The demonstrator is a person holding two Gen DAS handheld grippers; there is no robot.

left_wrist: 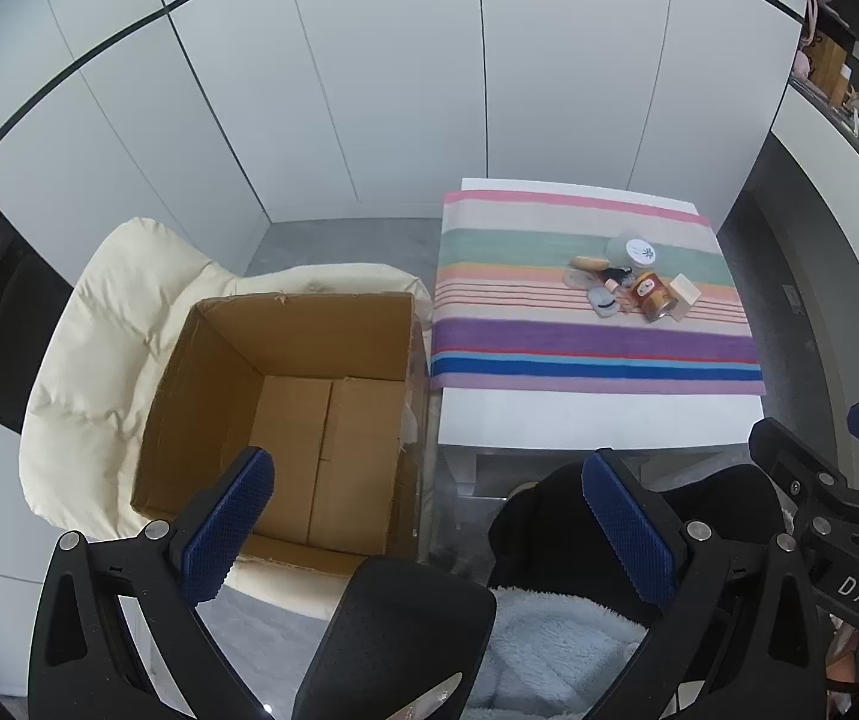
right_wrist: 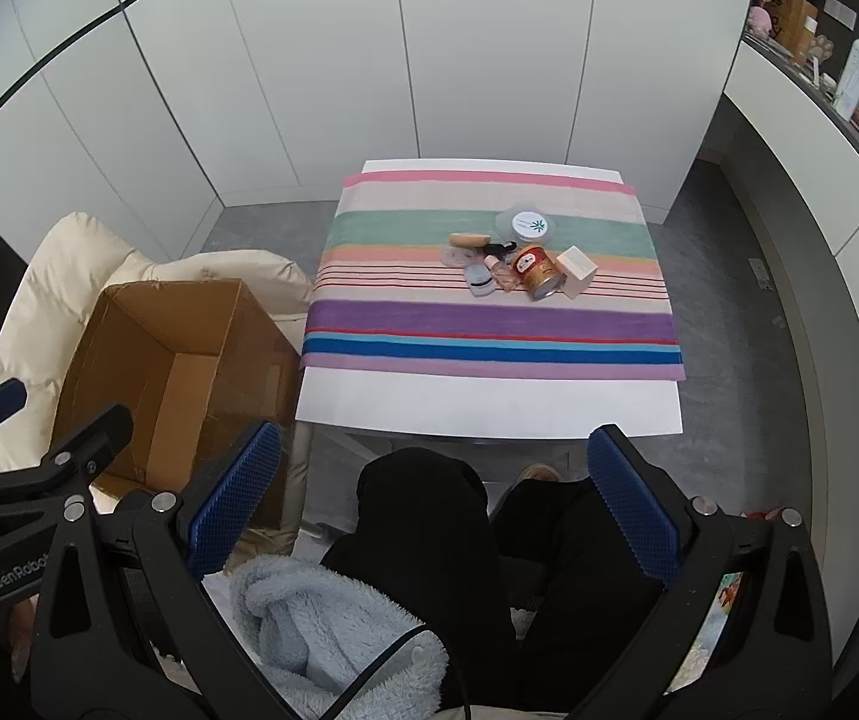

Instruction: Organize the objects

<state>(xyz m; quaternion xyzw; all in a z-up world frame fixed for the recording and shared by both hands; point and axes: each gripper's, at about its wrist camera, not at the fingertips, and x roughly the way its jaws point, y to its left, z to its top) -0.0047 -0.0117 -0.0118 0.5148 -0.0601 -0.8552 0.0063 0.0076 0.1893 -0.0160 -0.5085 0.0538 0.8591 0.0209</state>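
Cardboard box (left_wrist: 285, 420) sits open on a cream cushioned chair (left_wrist: 87, 360), left of the striped tabletop (right_wrist: 489, 384). Small items (right_wrist: 519, 261) cluster there, overlapping and hard to distinguish. Left hand-held gripper (left_wrist: 426, 516) and right hand-held gripper (right_wrist: 429, 501) hang released, holding nothing, their bodies cut off by the frame.

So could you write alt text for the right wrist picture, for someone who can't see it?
A small heap of toiletries sits on a striped cloth over a white table, untouched. In the foreground the right gripper is open and empty above a seated person's dark-clothed legs; an open cardboard box stands left.
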